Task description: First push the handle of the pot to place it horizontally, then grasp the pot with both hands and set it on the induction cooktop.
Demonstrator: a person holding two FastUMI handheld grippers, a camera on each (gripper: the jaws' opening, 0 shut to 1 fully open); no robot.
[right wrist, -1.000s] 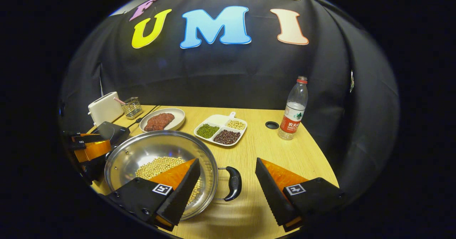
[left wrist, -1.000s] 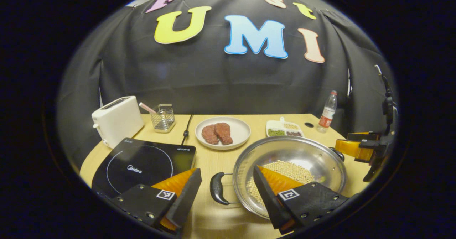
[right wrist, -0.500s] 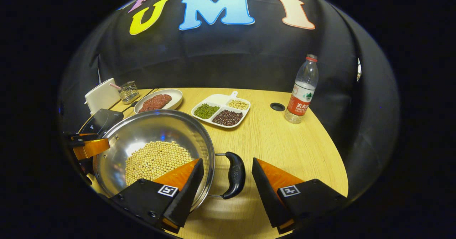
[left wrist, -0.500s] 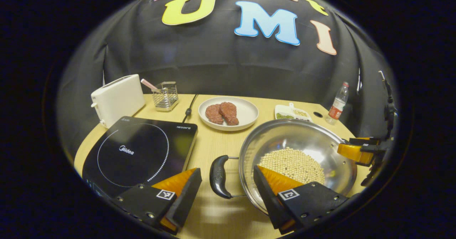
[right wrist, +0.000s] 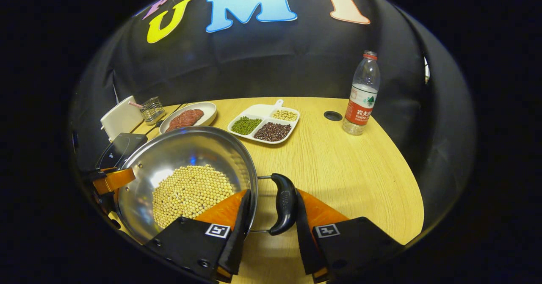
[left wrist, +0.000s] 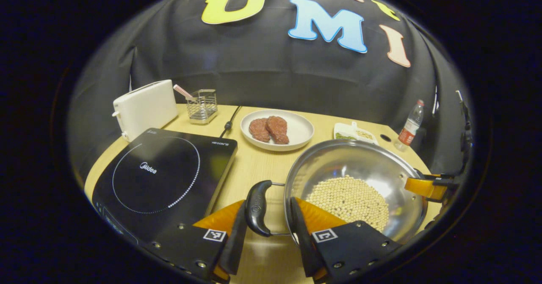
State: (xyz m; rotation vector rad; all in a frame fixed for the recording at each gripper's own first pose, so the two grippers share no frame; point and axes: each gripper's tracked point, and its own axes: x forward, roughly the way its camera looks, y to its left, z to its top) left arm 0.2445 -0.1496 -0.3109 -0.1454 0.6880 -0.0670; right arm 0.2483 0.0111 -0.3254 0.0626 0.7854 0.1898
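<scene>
- On the table, right of the induction cooktop — steel pot, soybeans inside, black side handles.
- Left gripper, right gripper: narrowed since the earlier frame; jaws closing about a handle each, contact uncertain.

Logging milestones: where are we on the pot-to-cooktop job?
Done: the pot sits with its handles out to the sides. In hand: left gripper brackets one black handle, right gripper the other; full contact is unclear. Left: lift the pot from the table onto the induction cooktop.
</scene>
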